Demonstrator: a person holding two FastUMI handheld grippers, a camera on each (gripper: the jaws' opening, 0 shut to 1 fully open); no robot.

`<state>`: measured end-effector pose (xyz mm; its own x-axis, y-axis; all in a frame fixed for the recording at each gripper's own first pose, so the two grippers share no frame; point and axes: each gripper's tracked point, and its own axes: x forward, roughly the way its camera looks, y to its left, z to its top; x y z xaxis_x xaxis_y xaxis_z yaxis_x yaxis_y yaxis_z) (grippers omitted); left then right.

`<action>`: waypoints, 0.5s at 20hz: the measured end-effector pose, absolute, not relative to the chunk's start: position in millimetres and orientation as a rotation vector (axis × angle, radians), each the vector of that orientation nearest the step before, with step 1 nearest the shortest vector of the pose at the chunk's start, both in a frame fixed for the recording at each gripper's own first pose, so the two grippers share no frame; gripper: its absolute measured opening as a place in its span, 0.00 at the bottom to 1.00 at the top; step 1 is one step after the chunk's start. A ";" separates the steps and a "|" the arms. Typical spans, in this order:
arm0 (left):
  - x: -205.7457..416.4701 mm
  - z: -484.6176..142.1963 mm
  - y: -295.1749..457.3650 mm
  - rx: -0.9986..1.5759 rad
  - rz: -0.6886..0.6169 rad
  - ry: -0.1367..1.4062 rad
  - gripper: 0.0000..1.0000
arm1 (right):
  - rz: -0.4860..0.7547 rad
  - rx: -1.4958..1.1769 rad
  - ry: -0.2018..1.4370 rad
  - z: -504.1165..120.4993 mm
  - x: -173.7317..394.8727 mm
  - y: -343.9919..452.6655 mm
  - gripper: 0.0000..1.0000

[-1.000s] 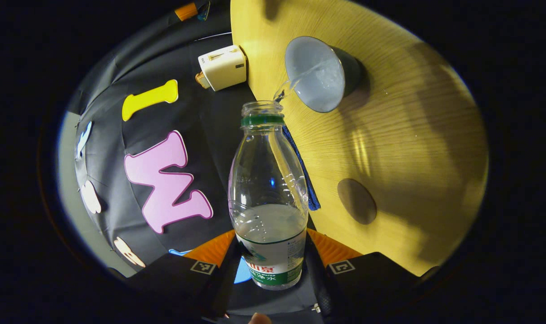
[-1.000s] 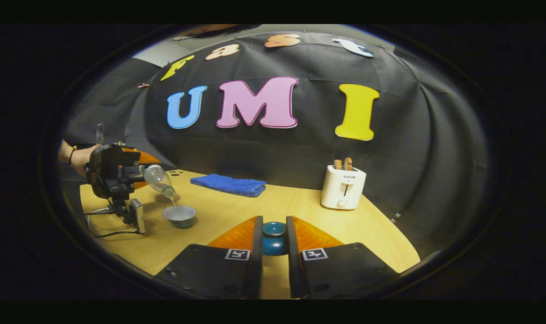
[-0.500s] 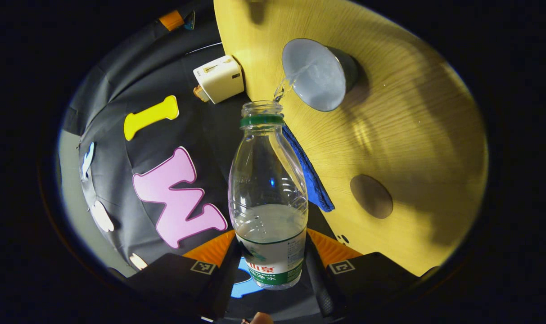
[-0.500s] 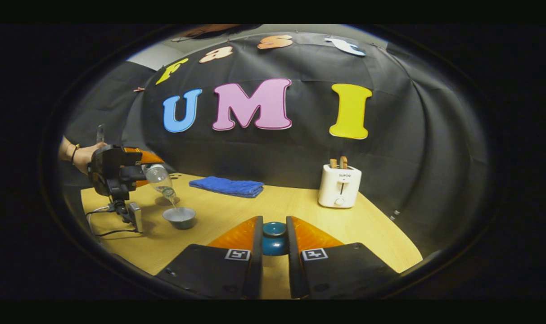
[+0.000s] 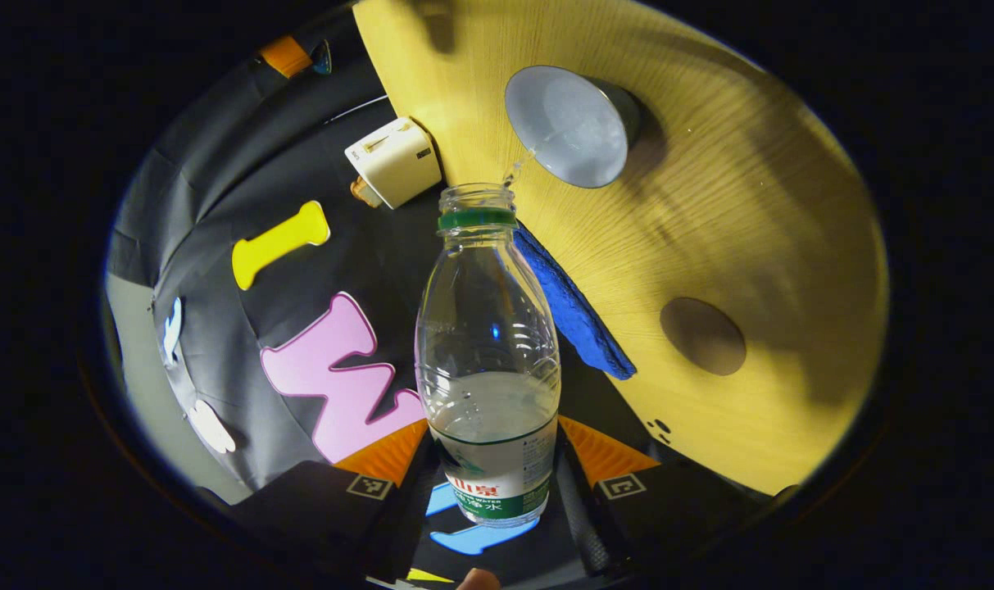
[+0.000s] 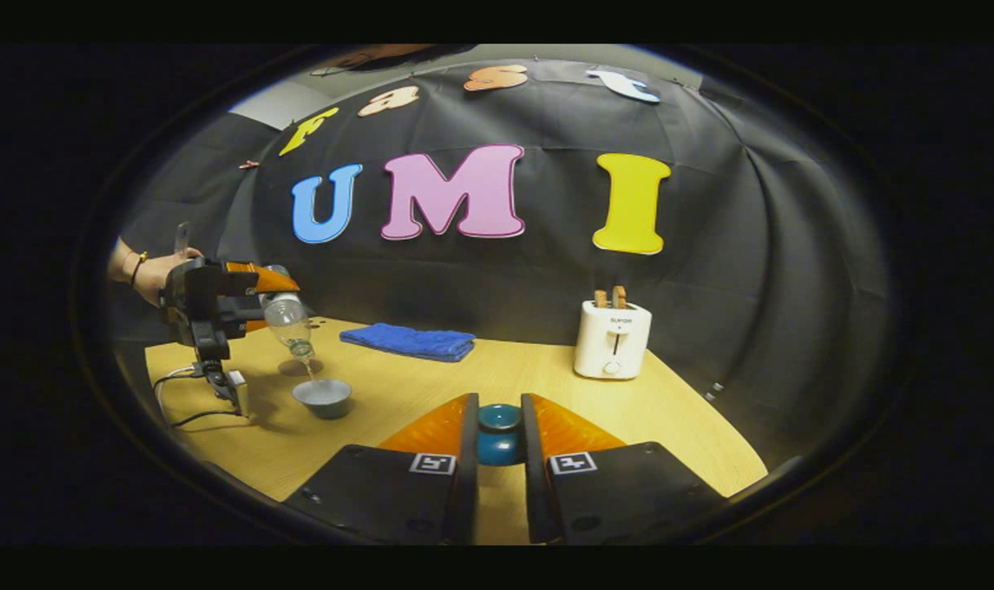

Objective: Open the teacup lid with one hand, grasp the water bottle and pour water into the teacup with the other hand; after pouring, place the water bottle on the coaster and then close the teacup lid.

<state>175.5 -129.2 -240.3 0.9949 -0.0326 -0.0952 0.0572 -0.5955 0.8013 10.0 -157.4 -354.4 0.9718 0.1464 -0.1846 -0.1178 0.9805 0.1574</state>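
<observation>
Water bottle half-full, teacup part-filled

Black cloth wall behind a light wooden table.

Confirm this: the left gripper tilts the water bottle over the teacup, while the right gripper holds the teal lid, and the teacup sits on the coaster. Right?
Not quite. The teacup sits on the bare table, apart from the coaster, as the left gripper view shows. The left gripper does tilt the water bottle; the right gripper holds the lid.
</observation>
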 end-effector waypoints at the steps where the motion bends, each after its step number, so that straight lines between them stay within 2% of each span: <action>1: 176.8 -237.1 -132.2 2.224 -0.119 -0.010 0.75 | 0.132 0.145 0.194 -353.8 10.7 -157.6 0.27; 10: 180.2 -222.8 -140.7 2.277 -0.142 -0.096 0.76 | 0.126 0.133 0.187 -351.6 10.5 -158.4 0.27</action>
